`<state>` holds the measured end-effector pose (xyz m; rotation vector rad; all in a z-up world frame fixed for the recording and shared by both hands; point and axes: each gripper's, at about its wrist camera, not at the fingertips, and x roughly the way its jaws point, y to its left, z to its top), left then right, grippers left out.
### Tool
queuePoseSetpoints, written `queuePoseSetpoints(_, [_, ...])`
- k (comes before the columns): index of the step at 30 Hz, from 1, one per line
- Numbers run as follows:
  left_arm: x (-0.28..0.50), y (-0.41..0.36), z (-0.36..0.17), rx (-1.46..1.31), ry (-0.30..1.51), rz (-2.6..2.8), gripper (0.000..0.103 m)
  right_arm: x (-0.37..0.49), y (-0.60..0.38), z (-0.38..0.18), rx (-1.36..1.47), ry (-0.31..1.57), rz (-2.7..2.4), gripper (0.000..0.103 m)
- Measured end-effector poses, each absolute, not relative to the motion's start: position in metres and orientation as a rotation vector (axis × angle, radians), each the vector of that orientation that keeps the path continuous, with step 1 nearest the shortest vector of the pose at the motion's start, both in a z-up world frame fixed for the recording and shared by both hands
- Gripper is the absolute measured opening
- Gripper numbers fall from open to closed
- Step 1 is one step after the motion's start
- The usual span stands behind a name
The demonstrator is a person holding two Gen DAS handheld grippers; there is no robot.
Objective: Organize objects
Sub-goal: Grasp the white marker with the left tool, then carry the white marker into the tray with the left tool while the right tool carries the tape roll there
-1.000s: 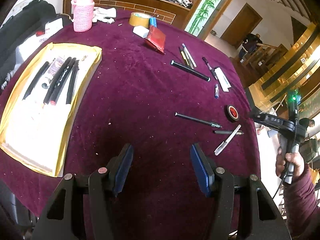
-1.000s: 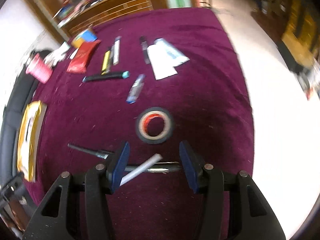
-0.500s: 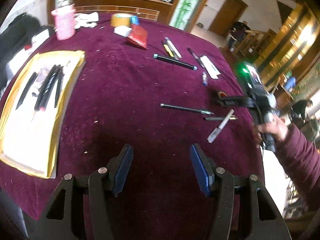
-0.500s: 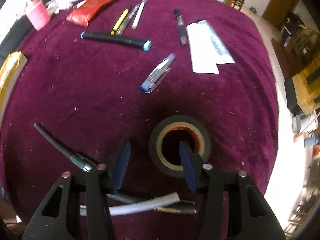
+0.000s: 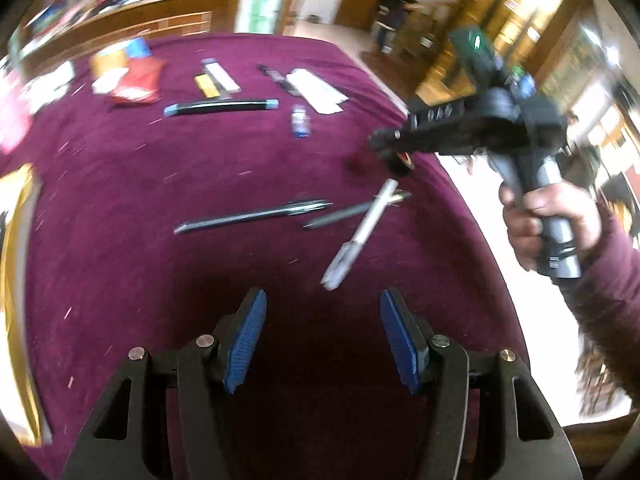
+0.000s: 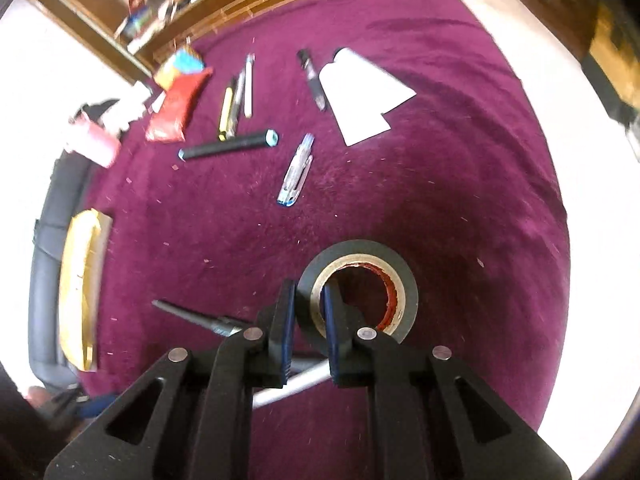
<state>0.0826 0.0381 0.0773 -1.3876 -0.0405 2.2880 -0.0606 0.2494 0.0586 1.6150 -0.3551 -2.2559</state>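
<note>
The right gripper (image 6: 309,312) has its fingers (image 6: 285,320) closed on the wall of the black tape roll (image 6: 406,280); one finger is inside the ring. The left gripper (image 5: 322,344) has its fingers wide apart, with a white pen (image 5: 362,236) ahead of them.

Left wrist view: looking from above and behind its own fingers (image 5: 244,340), across the tabletop (image 5: 168,168), rather far. Right wrist view: looking steeply down, very near the black tape roll (image 6: 360,254). Shared by both: the tape roll (image 5: 400,162), the black tube (image 5: 222,107) (image 6: 228,145) beyond it.
</note>
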Motion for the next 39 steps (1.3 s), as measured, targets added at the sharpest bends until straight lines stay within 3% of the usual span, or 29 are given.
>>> queuePoseSetpoints(7, [0.058, 0.103, 0.049, -1.330, 0.231, 2.213, 0.053, -0.023, 0.277, 0.083, 1.552, -0.538, -2.280, 0.011])
queuePoseSetpoints(11, [0.044, 0.125, 0.032, -1.349, 0.287, 2.150, 0.052, -0.004, 0.290, 0.086, 1.551, -0.582, -2.293, 0.012])
queuePoseSetpoints(15, [0.039, 0.138, 0.021, -1.342, 0.380, 2.174, 0.018, 0.012, 0.302, 0.089, 1.547, -0.617, -2.316, 0.012])
queuePoseSetpoints(18, [0.031, 0.129, 0.021, -1.379, 0.298, 2.171, 0.009, 0.019, 0.306, 0.086, 1.552, -0.637, -2.323, 0.012])
queuePoseSetpoints(30, [0.051, 0.052, 0.063, -1.337, -0.008, 2.301, 0.009, 0.025, 0.271, 0.088, 1.539, -0.628, -2.248, 0.012])
queuePoseSetpoints(39, [0.088, -0.073, 0.091, -1.327, -0.284, 2.507, 0.009, 0.015, 0.160, 0.093, 1.520, -0.486, -2.081, 0.012])
